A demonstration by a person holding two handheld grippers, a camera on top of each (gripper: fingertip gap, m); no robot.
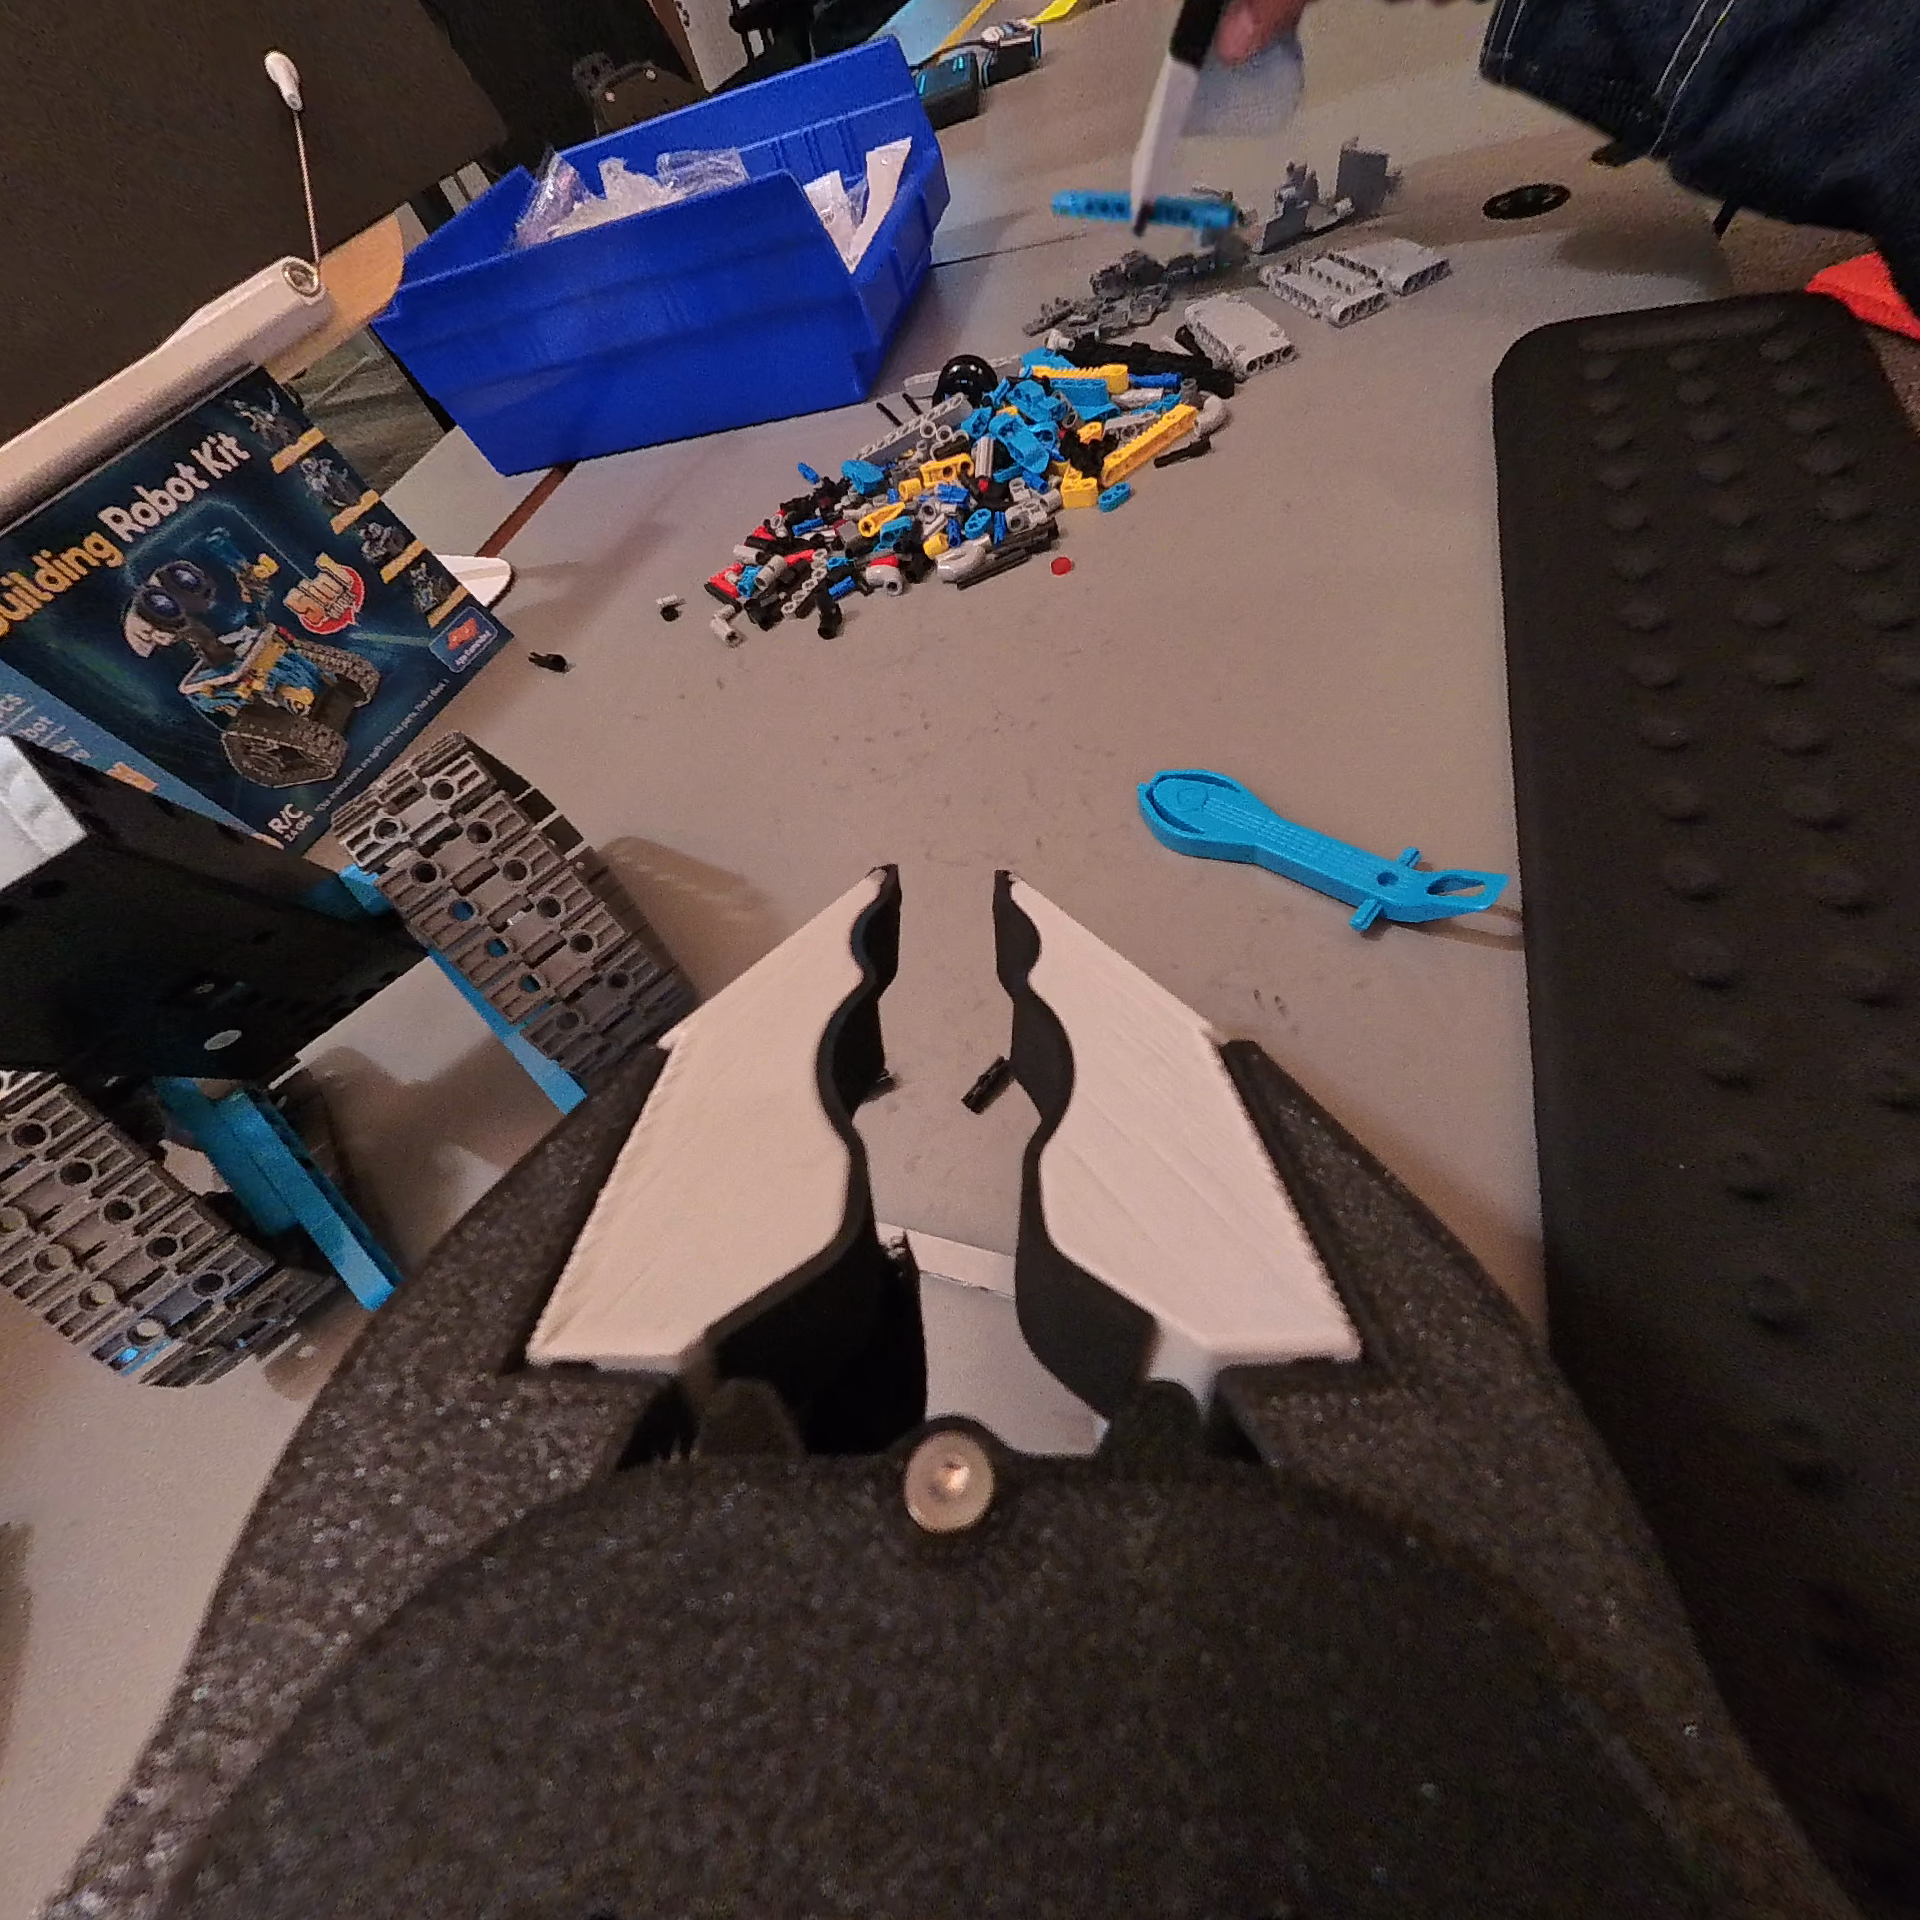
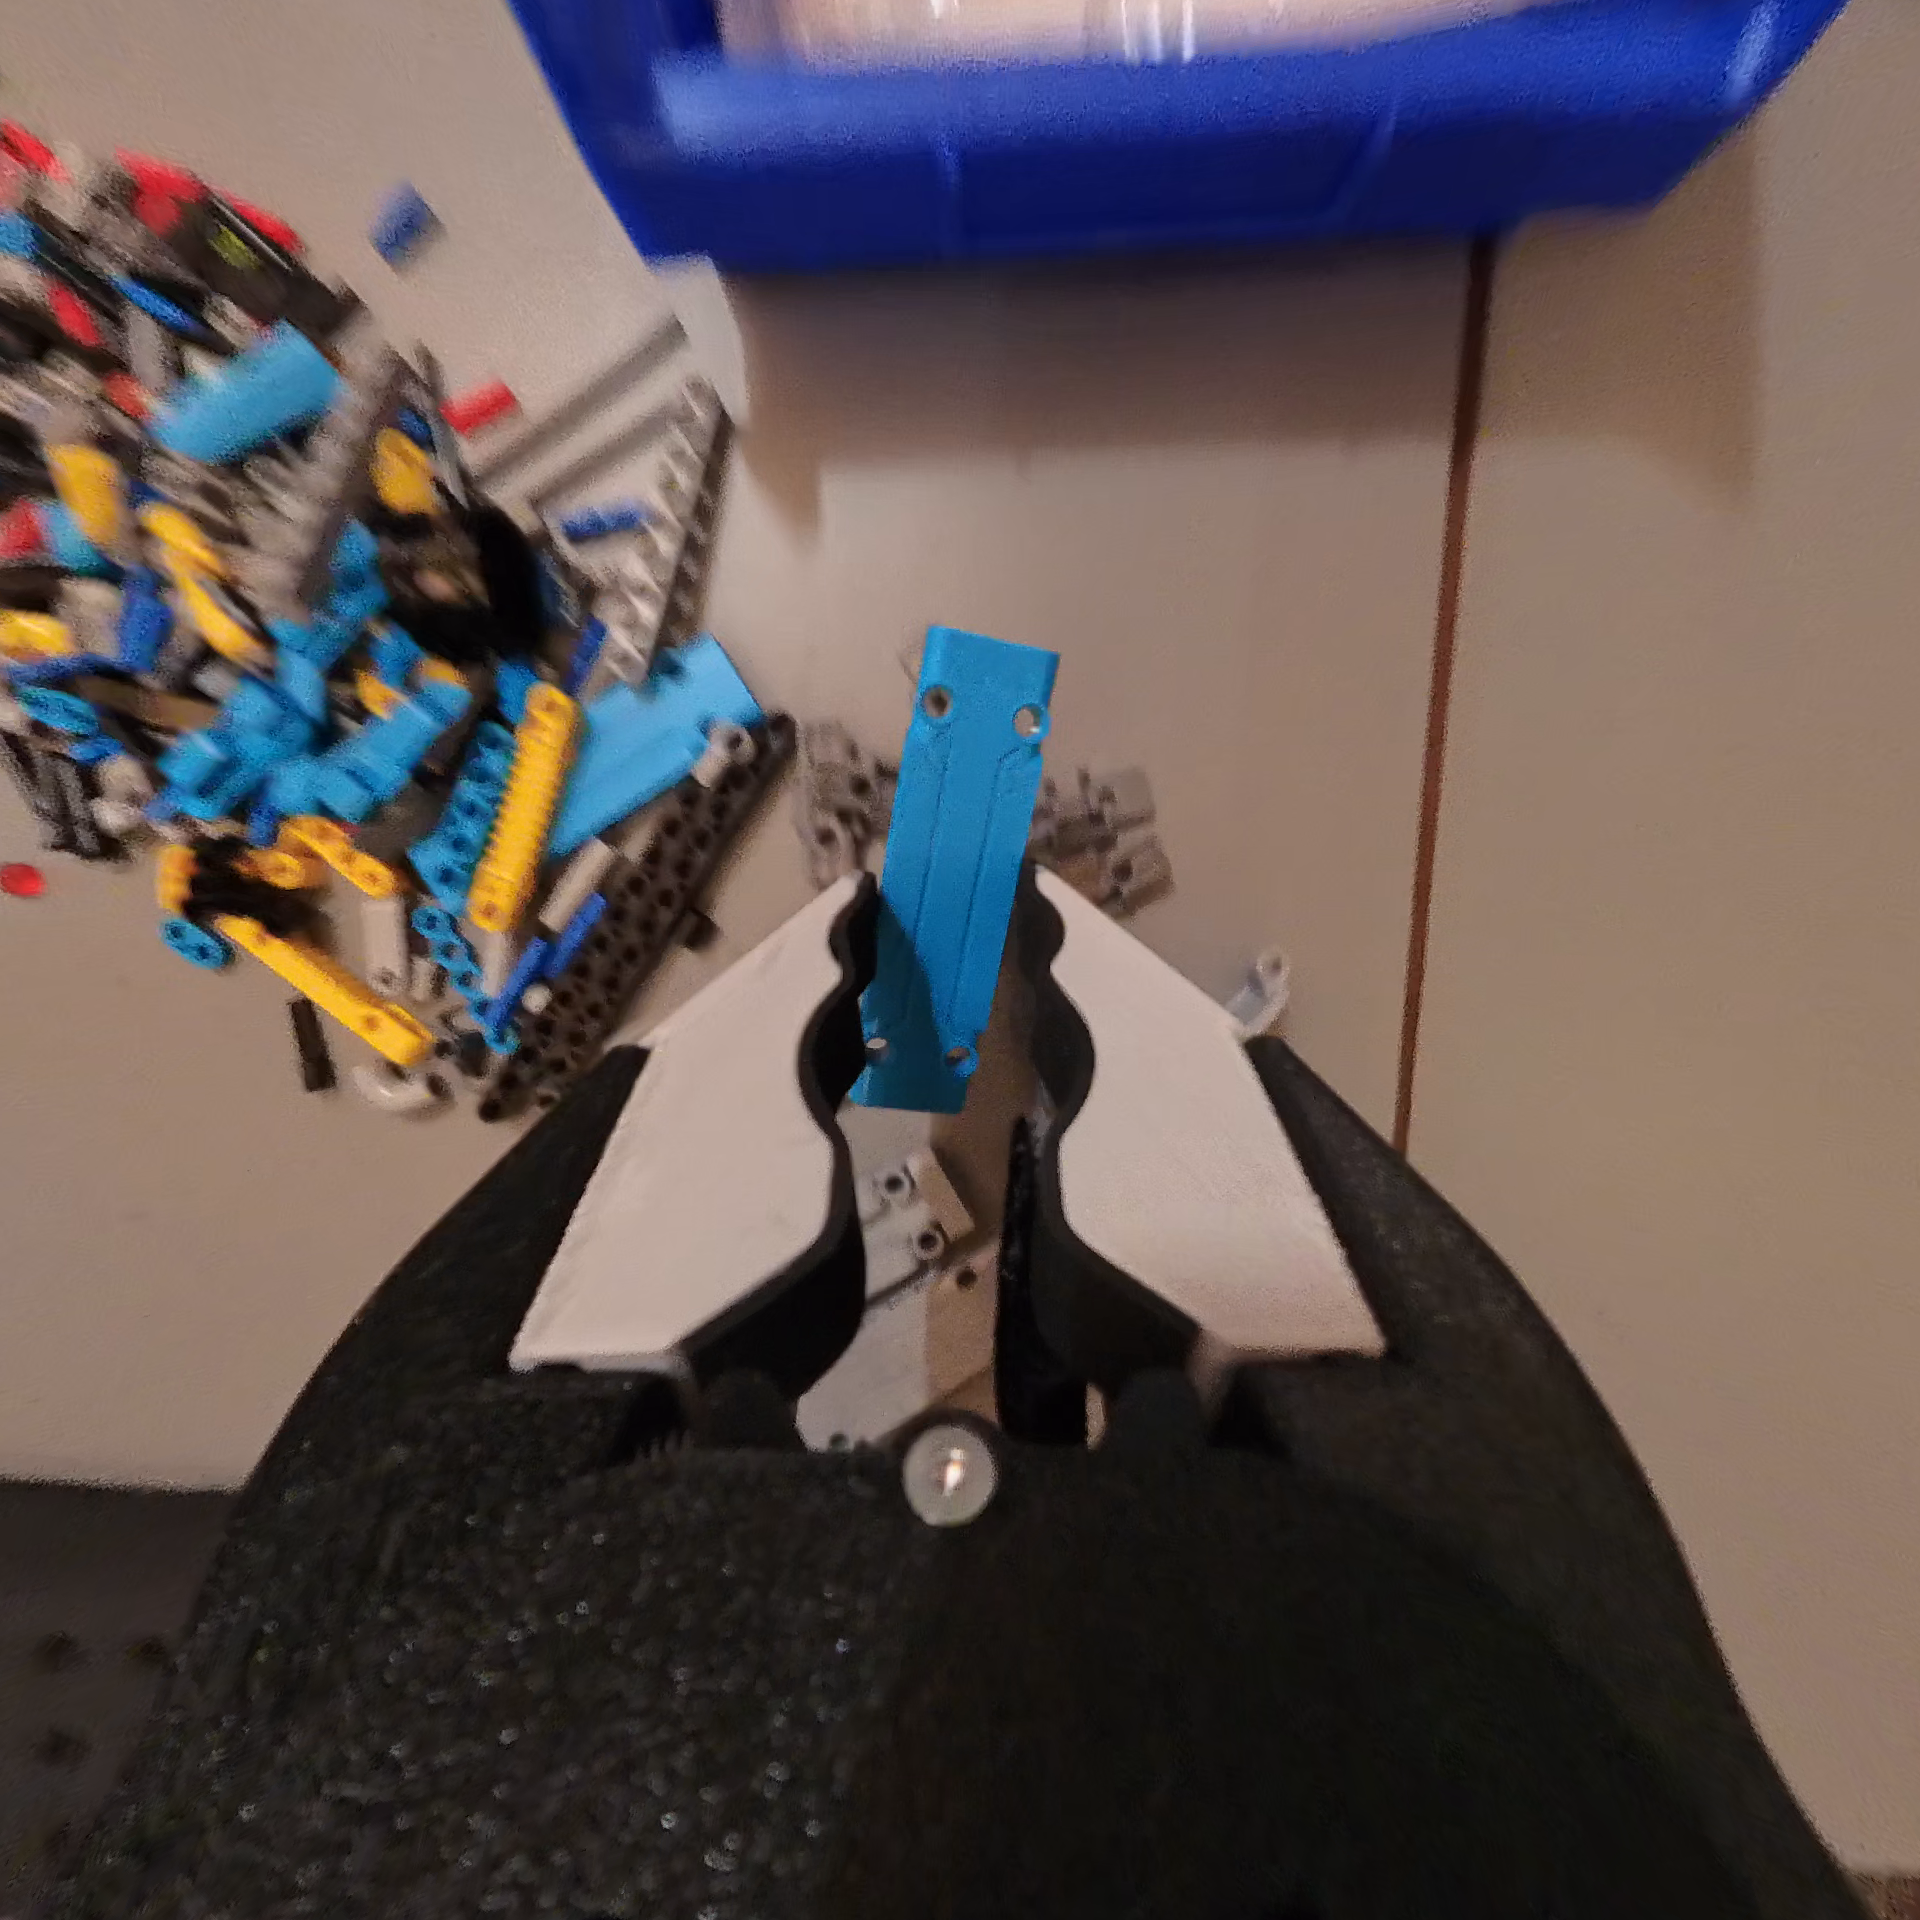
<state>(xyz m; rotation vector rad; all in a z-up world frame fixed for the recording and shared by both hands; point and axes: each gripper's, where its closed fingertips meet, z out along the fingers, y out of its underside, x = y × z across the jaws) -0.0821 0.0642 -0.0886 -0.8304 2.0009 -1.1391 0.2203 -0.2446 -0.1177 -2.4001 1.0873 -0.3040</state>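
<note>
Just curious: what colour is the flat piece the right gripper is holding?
Light blue. The flat panel between the right gripper fingers shows best in the right wrist view.

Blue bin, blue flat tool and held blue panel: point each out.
blue bin (image 1: 665,312), left wrist view, front wall.
blue flat tool (image 1: 1288,847), left wrist view, handle middle.
blue panel (image 2: 956,873), right wrist view, face centre.

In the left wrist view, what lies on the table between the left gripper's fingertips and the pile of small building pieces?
In the left wrist view, bare grey table lies between the left gripper and the pile of building pieces. The blue flat tool lies off to the right.
</note>
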